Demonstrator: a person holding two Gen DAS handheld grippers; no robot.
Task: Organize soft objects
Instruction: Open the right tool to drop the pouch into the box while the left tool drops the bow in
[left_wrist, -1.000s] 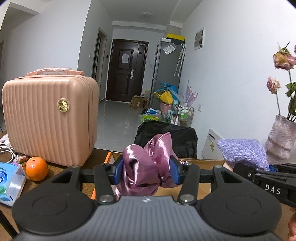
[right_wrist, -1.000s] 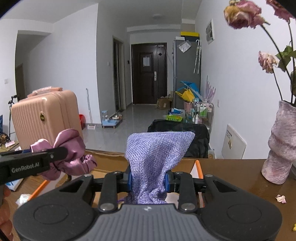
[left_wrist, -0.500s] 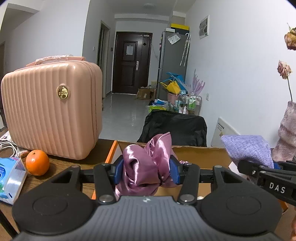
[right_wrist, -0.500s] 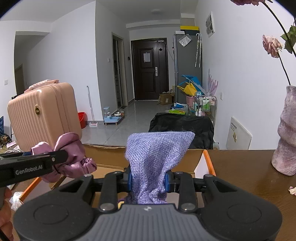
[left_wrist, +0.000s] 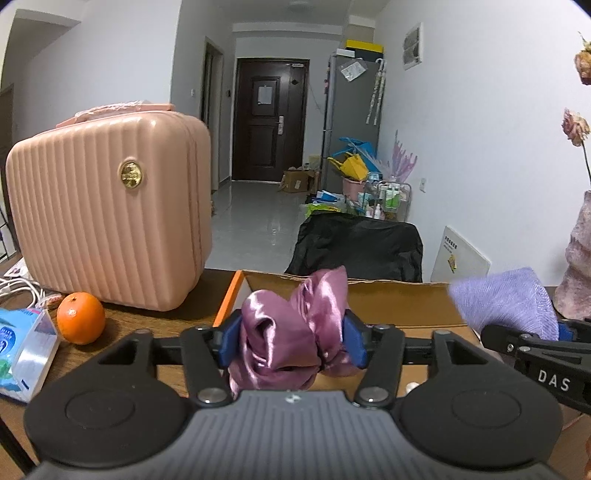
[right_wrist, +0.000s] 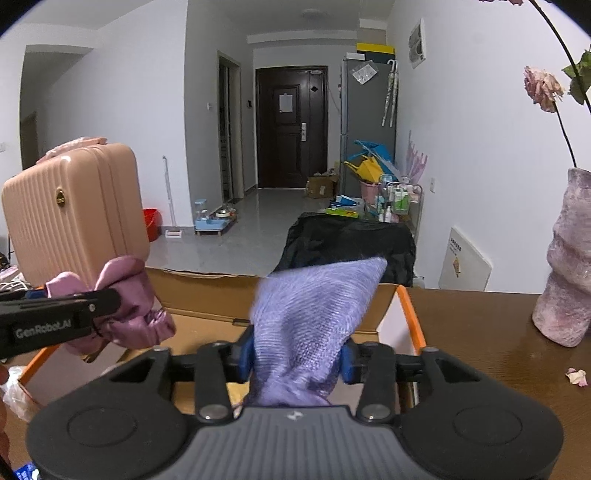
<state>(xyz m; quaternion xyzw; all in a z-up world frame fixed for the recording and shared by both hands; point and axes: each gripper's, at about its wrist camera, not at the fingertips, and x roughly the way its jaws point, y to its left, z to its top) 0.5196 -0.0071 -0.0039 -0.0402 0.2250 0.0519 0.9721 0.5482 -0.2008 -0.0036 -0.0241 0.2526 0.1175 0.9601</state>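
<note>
Both views sit low on a gripper body and look forward along its fingers, tilted a little down over the table (right_wrist: 480, 325) toward a long hallway with a dark door (left_wrist: 271, 122).

The left wrist view stands to the left; the pink suitcase (left_wrist: 110, 210) is near and large there.

The right wrist view stands further right, so the same suitcase is smaller at its left edge and the vase (right_wrist: 569, 258) is close on the right.

Both share the open cardboard box (right_wrist: 207, 291), the door and the black chair (left_wrist: 358, 247). Each view also catches the other gripper at its side edge.
</note>
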